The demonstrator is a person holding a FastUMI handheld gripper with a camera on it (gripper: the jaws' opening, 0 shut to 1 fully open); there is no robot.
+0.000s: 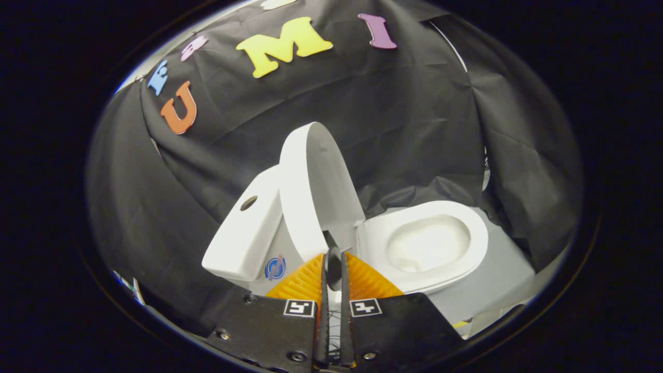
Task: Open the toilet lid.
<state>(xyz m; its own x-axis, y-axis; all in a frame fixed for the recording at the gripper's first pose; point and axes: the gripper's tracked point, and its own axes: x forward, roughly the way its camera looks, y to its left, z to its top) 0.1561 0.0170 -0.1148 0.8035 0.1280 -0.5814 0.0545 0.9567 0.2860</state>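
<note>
Ribbed orange gripper [333,269] jaws stand nearly closed, empty, just short of the smooth white oval toilet lid [316,186]. Lid stands raised against the glossy cistern [243,233]; rounded seat [430,243] lies beside it, exposed.

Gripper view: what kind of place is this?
Likely a mock bathroom booth, not a real one: a white toilet with its lid raised against the tank, black cloth behind. The gripper looks shut, holding nothing.
</note>
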